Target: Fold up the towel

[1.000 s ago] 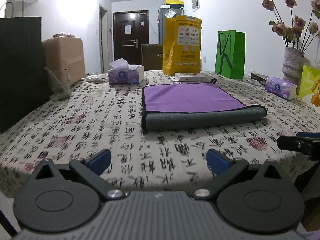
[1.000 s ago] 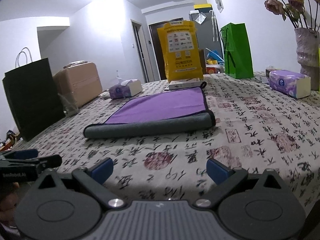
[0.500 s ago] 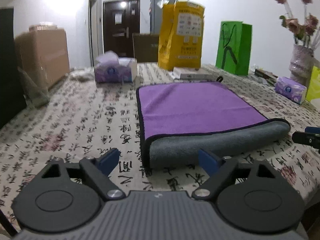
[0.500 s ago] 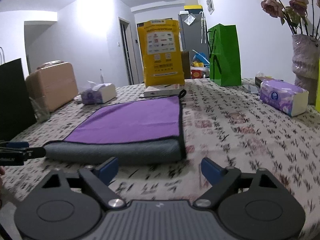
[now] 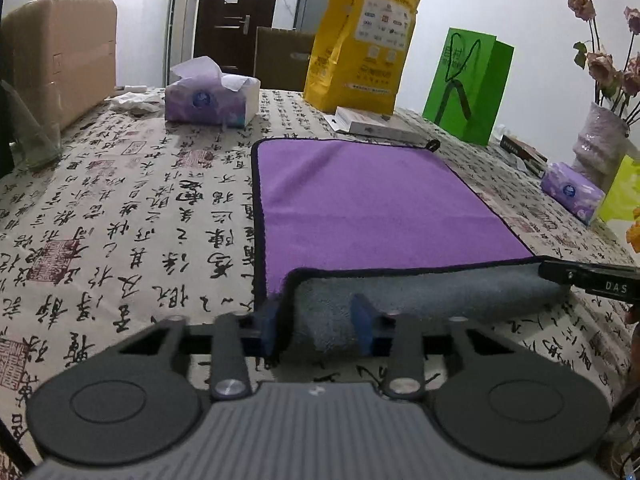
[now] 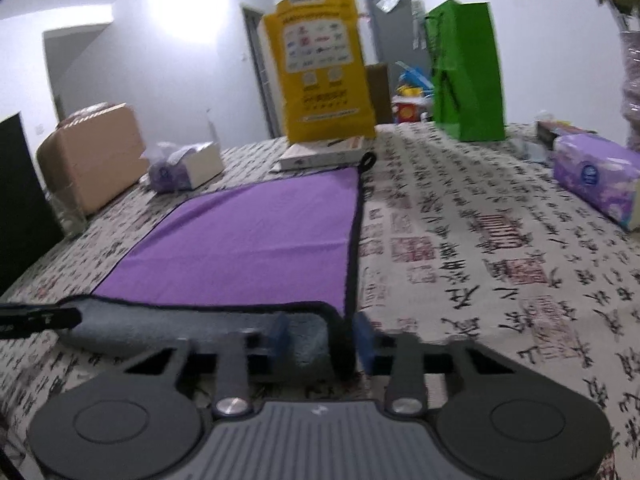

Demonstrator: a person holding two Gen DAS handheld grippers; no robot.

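A purple towel (image 5: pixel 360 196) with a grey underside lies folded on the printed tablecloth; its grey folded edge (image 5: pixel 420 292) faces me. It also shows in the right wrist view (image 6: pixel 256 240). My left gripper (image 5: pixel 318 328) straddles the fold's near left corner, the blue pads partly closed with grey cloth between them. My right gripper (image 6: pixel 322 340) straddles the near right corner the same way. Whether either is pinching the cloth tight is not visible. Each gripper's tip shows at the other view's edge.
Behind the towel stand a yellow bag (image 5: pixel 360 40), a green bag (image 5: pixel 468 84), a flat white box (image 5: pixel 372 122) and a tissue box (image 5: pixel 210 98). A cardboard box (image 5: pixel 60 64) is far left. A tissue pack (image 6: pixel 596 176) and vase (image 5: pixel 600 136) are right.
Both grippers moved forward to the towel's folded edge and narrowed from wide open, so that each now has a near corner between its pads.
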